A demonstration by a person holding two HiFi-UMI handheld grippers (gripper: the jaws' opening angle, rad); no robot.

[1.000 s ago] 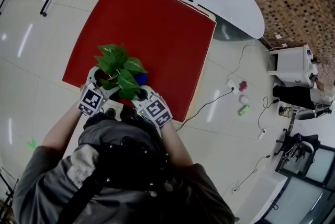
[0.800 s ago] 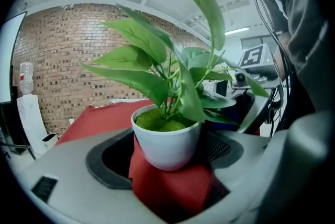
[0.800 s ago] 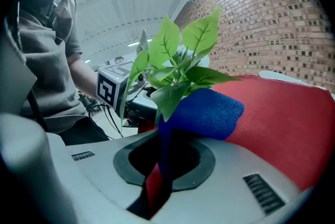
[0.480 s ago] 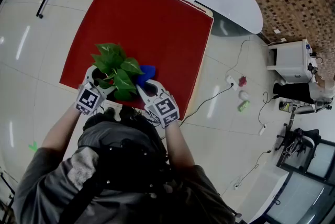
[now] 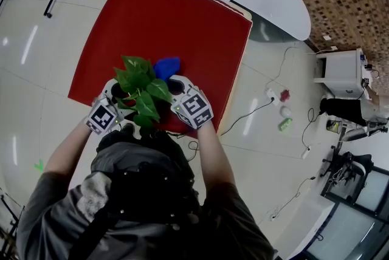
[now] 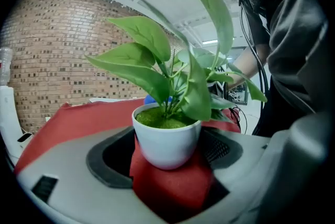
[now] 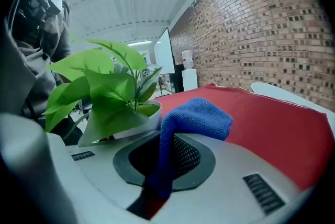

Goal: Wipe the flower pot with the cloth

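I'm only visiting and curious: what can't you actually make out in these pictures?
Right gripper view: leaves cover most of the flower pot, so whether the cloth touches it is unclear.
Left gripper view: the pot's far side faces away; the cloth is only a blue sliver behind it.
Head view: leaves hide the pot entirely; the floor items are too small to name.

You have two items.

- **Flower pot**: small, round, plain white, with green moss at the rim. Broad green leaves rise from it. It stands upright, clamped between the jaws of your left gripper, over the near edge of the red cover.
- **Cloth**: blue, plush and bunched. One end is pinched in your right gripper. The rest is humped forward, just beside the pot.
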